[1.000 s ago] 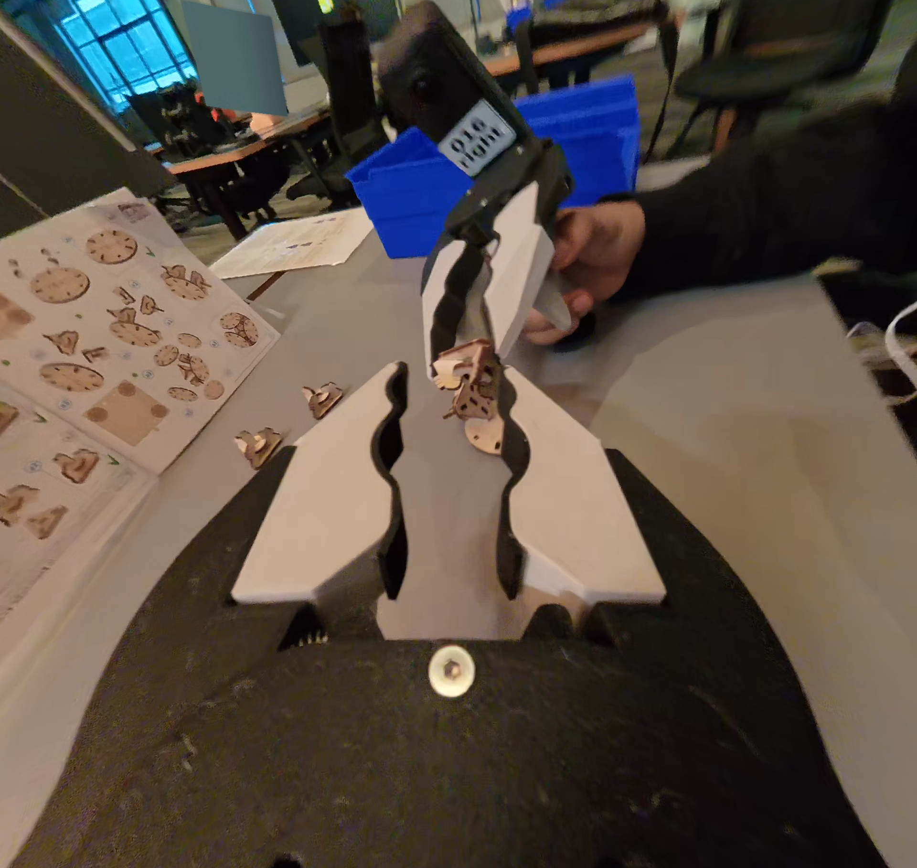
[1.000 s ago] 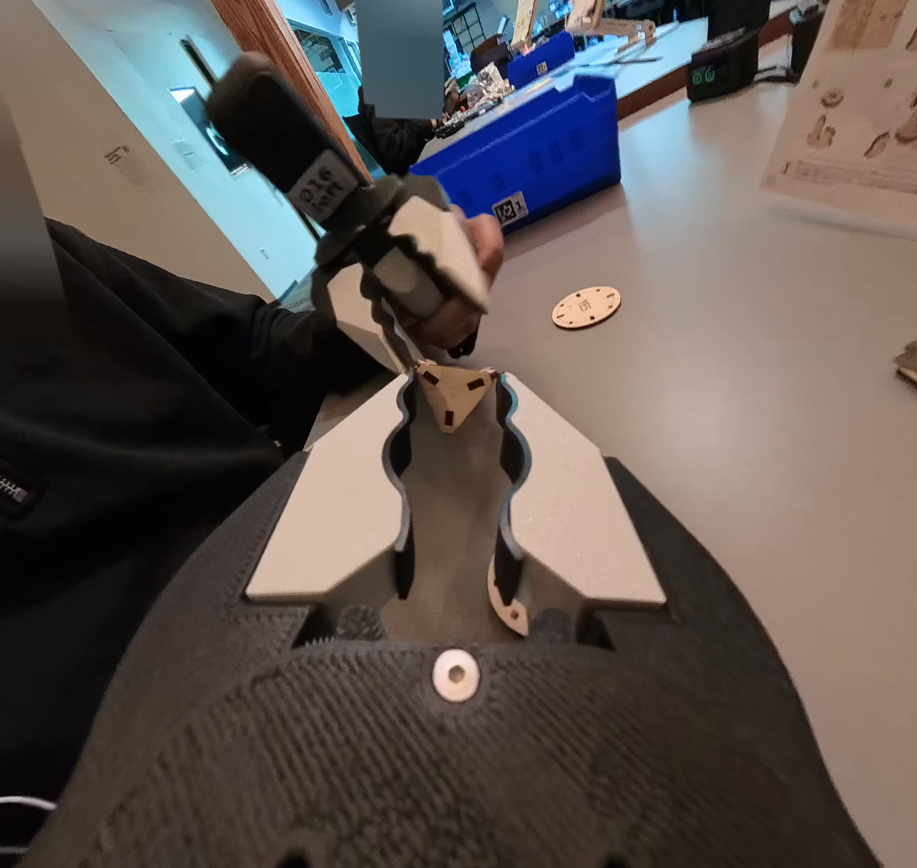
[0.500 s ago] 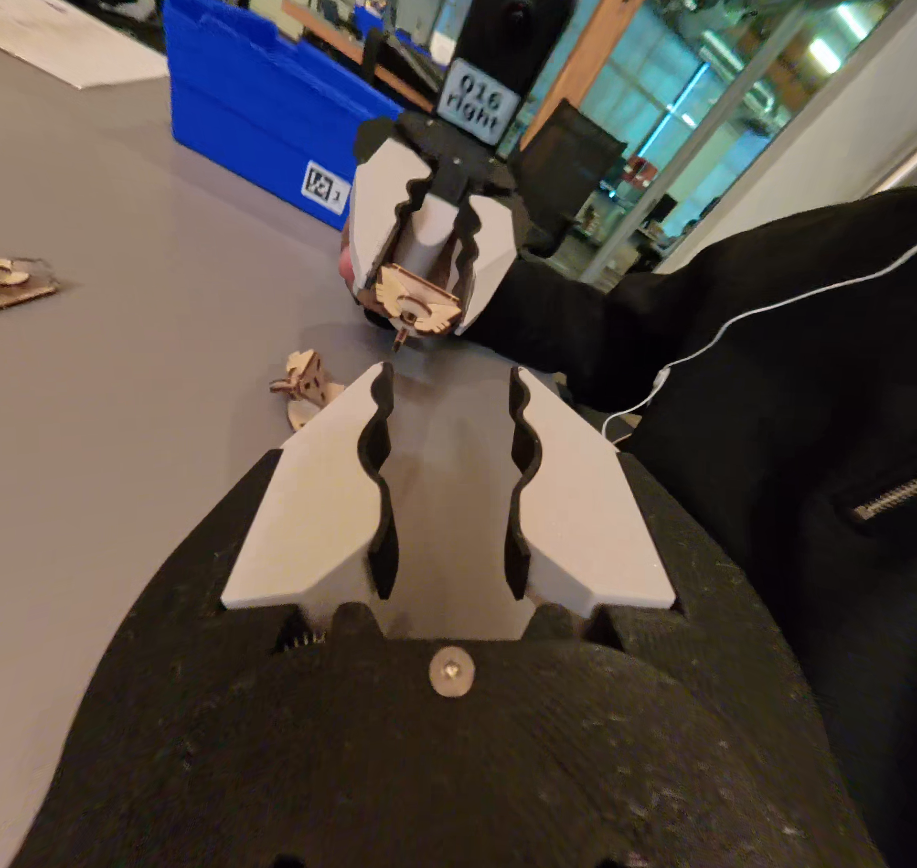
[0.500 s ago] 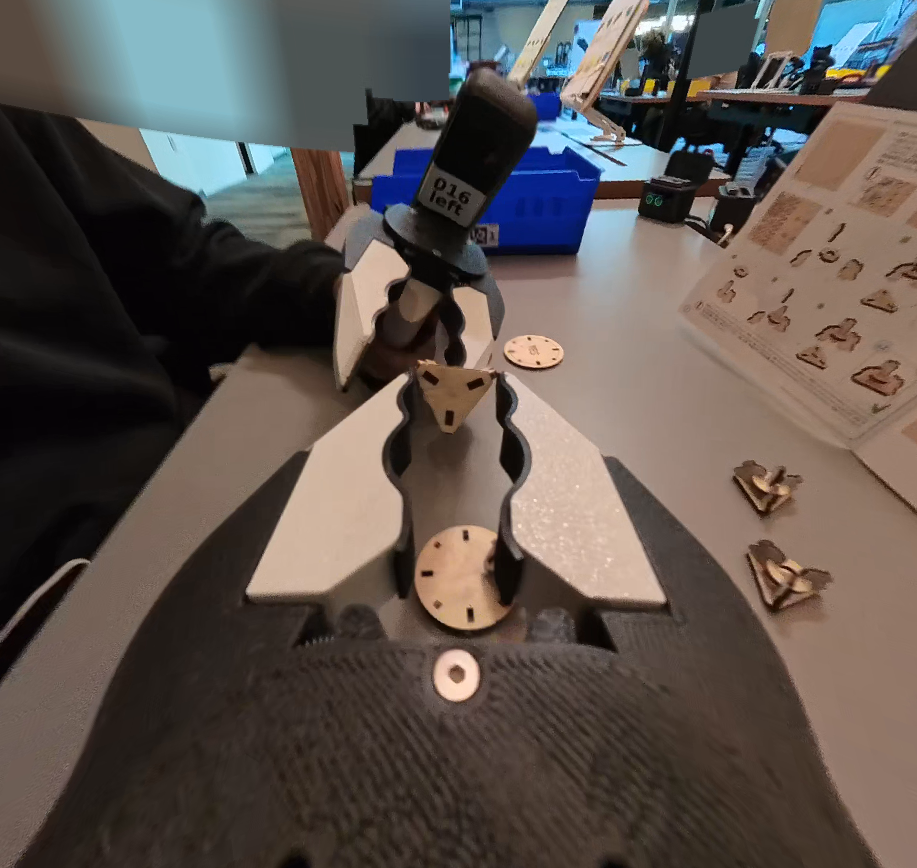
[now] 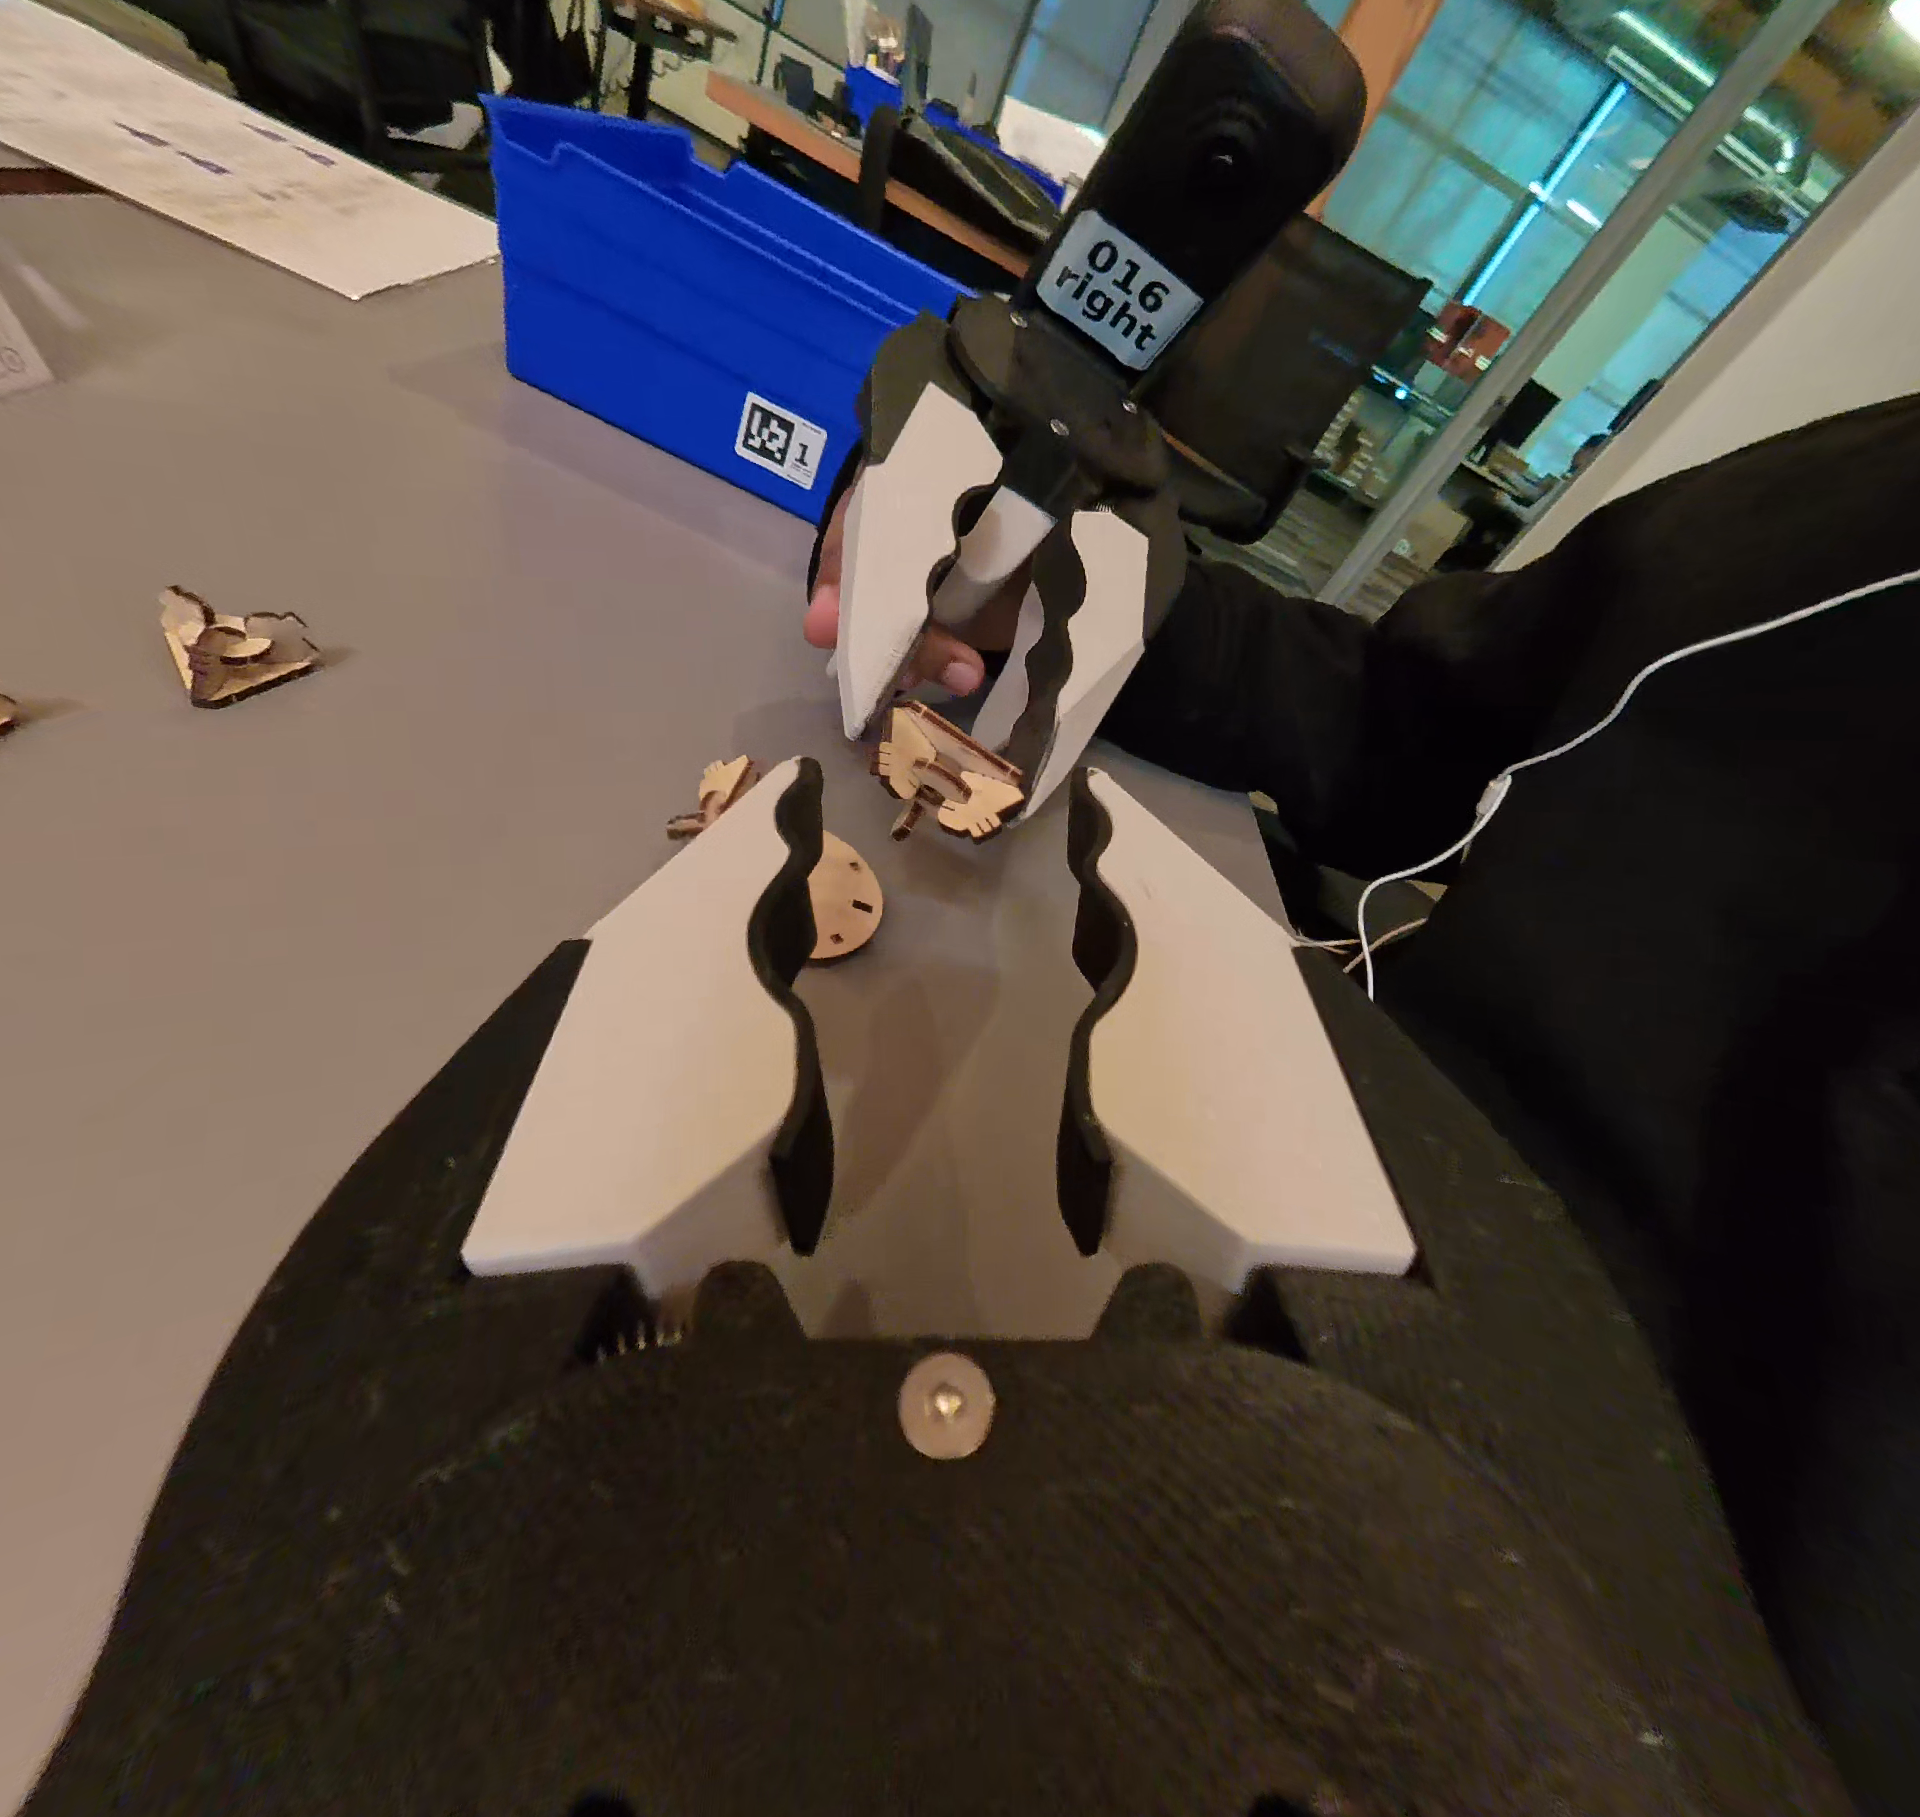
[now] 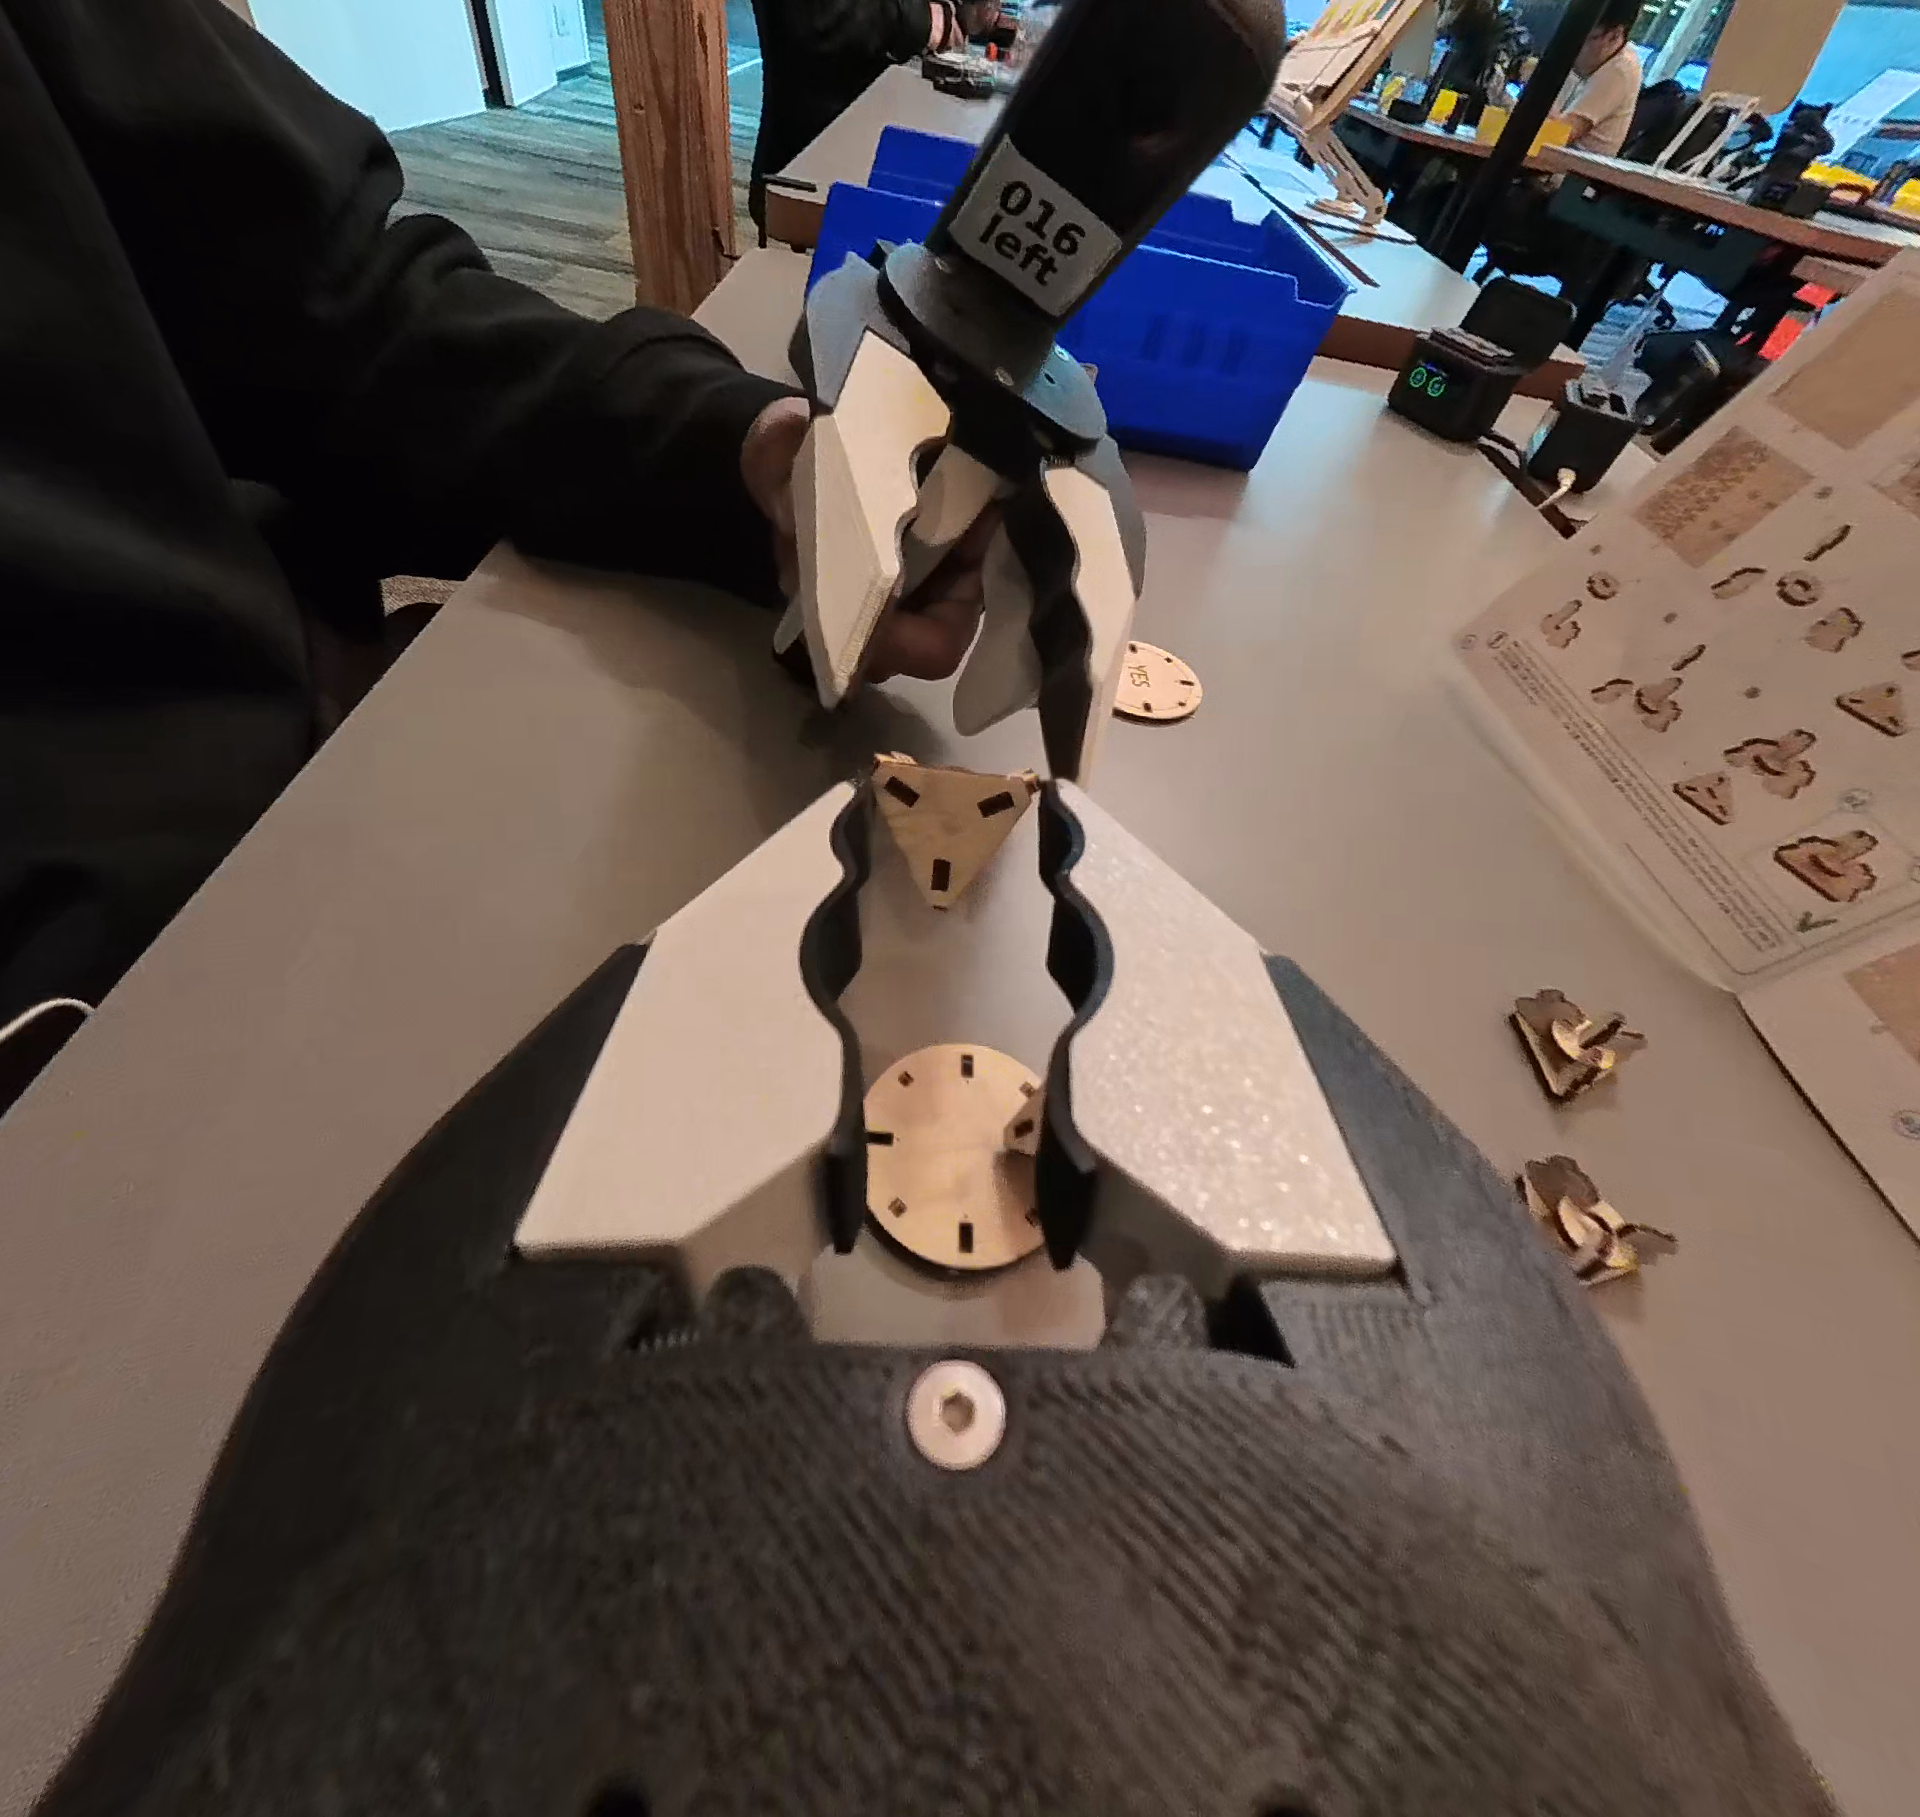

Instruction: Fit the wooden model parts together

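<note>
Both hand-held grippers are alike in build: a black textured body, a round silver hex screw (image 5: 945, 1418) near its front edge, and two pale grey wedge-shaped fingers (image 5: 665, 1081) lined with wavy black pads. On the left gripper (image 6: 945, 718) and the right gripper (image 5: 951, 759), as each is seen from the other, a black rounded camera housing carries a pale rectangular label. The person wears black long sleeves (image 6: 343, 417); a thin white cable (image 5: 1558, 749) runs across the dark clothing.

An open-plan workshop: long benches (image 6: 1351, 541), a blue parts bin (image 5: 665, 250), laser-cut wooden pieces (image 6: 1574, 1040), printed assembly sheets (image 6: 1766, 645), glass partitions far off.
</note>
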Demonstrator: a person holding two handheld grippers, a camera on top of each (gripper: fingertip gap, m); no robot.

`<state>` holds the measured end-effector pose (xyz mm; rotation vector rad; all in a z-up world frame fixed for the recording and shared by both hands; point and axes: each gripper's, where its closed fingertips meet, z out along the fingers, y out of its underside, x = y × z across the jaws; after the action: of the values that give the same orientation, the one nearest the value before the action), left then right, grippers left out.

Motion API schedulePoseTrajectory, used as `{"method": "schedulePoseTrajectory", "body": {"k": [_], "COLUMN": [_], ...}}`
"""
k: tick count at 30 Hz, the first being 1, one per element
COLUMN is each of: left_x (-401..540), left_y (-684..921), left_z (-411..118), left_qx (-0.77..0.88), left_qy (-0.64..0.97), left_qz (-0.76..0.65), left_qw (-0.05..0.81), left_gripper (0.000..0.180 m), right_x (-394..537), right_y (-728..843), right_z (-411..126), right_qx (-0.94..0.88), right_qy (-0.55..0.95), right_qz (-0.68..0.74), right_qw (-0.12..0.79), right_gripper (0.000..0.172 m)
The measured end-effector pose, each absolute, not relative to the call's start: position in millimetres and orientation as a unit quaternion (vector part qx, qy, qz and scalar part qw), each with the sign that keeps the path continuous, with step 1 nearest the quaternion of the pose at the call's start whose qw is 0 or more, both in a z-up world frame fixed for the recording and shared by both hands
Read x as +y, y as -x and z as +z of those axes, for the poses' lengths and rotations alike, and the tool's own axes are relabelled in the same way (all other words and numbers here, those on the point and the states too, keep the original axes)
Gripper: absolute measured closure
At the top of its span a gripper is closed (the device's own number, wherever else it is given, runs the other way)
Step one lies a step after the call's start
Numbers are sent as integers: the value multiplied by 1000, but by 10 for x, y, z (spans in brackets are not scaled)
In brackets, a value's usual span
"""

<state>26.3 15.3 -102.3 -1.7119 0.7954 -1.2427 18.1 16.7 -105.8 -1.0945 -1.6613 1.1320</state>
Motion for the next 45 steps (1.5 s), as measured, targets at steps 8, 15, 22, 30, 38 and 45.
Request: {"method": "schedulePoseTrajectory", "body": {"k": [8, 15, 22, 30, 38, 45], "left_x": [3, -36, 28, 46, 81, 139], "left_y": [-366, -364, -324, -316, -303, -295], "left_z": [-1117, -1088, -1068, -1043, -1036, -1033], "left_qx": [353, 354, 339, 314, 304, 337], "left_qy": [680, 672, 677, 674, 674, 674], "left_qz": [-513, -531, -528, -557, -559, -485], "left_qw": [387, 375, 385, 370, 376, 444], "left_gripper": [151, 152, 152, 152, 147, 129], "right_x": [30, 40, 112, 120, 134, 129], "right_y": [-188, -191, -192, -211, -209, -216], "right_z": [-1072, -1098, -1130, -1187, -1143, -1097], "right_qx": [-681, -683, -681, -695, -693, -679], "right_qy": [410, 417, 432, 435, 431, 444], "right_qz": [452, 448, 433, 416, 407, 427], "right_qw": [405, 399, 402, 394, 410, 398], "right_gripper": [141, 133, 133, 157, 161, 162]}}
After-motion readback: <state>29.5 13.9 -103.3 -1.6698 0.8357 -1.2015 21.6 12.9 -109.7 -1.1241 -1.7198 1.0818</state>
